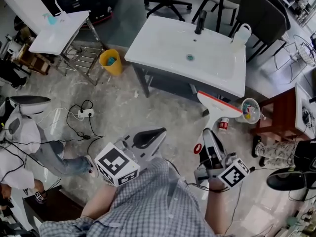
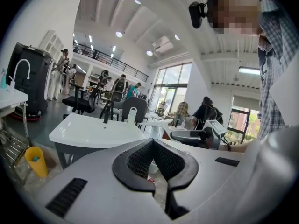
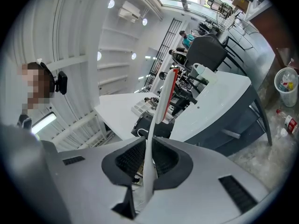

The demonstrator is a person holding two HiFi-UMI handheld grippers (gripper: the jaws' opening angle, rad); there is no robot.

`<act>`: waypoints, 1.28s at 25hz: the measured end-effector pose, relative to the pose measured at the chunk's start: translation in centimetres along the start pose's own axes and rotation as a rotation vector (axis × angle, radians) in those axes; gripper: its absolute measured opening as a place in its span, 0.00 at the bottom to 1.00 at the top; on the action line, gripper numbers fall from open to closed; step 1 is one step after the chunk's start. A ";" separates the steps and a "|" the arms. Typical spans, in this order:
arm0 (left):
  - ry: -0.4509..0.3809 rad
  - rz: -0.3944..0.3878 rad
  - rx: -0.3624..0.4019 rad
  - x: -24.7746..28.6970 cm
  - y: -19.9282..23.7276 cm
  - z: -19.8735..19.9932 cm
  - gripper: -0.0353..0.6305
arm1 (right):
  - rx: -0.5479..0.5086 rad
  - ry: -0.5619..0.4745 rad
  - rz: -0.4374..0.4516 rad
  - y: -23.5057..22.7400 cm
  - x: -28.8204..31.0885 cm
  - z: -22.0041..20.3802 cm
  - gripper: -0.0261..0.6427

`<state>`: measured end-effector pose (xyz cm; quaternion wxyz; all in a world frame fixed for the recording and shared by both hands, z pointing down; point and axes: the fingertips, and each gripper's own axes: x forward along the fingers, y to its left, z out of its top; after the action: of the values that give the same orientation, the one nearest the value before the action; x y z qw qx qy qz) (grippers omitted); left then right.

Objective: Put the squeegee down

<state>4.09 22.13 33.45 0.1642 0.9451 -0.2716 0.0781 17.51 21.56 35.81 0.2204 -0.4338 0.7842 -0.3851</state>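
Note:
The squeegee (image 1: pixel 218 104) has a white handle and a red-edged blade. My right gripper (image 1: pixel 208 132) is shut on its handle and holds it out over the floor, with the blade near the front edge of the white sink basin (image 1: pixel 163 43). In the right gripper view the handle (image 3: pixel 150 148) runs up between the two black pads to the blade (image 3: pixel 167 93), with the basin (image 3: pixel 219 97) beyond. My left gripper (image 1: pixel 157 132) hangs over the floor to the left, shut with nothing in it. Its pads (image 2: pixel 135 160) meet at the tip in the left gripper view.
A black faucet (image 1: pixel 200 21) and a clear bottle (image 1: pixel 240 35) stand on the basin. On the floor are a yellow bin (image 1: pixel 111 62), a small waste basket (image 1: pixel 249 110), a red can (image 1: pixel 223 124) and a power strip (image 1: pixel 85 114). A second sink stand (image 1: pixel 59 31) is at back left and a brown cabinet (image 1: pixel 280 116) at right.

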 end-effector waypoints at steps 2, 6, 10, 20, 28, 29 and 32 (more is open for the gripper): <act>0.003 -0.010 0.002 0.5 1.3 0.4 0.06 | -0.001 -0.010 -0.002 -0.1 1.4 0.4 0.10; 0.013 -0.028 -0.005 1.6 3.8 1.3 0.06 | 0.001 -0.027 -0.017 -0.5 3.7 1.2 0.10; 0.015 -0.062 0.004 2.3 5.9 2.5 0.06 | -0.002 -0.045 -0.042 -0.5 5.7 1.8 0.10; 0.016 -0.104 0.031 2.7 10.8 4.3 0.06 | -0.019 -0.114 -0.081 -0.5 9.7 3.0 0.10; 0.004 -0.141 0.045 3.2 12.5 4.8 0.06 | -0.032 -0.133 -0.093 -0.5 11.4 2.7 0.10; 0.003 -0.144 0.048 3.2 12.7 4.9 0.06 | -0.033 -0.132 -0.092 -0.5 11.7 2.6 0.10; 0.002 -0.144 0.047 3.2 13.4 5.1 0.06 | -0.034 -0.127 -0.090 -0.4 12.4 2.6 0.10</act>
<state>-0.09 8.08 33.06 0.1475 0.9657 -0.2007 0.0731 12.90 9.79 34.46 0.2448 -0.4959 0.7546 -0.3531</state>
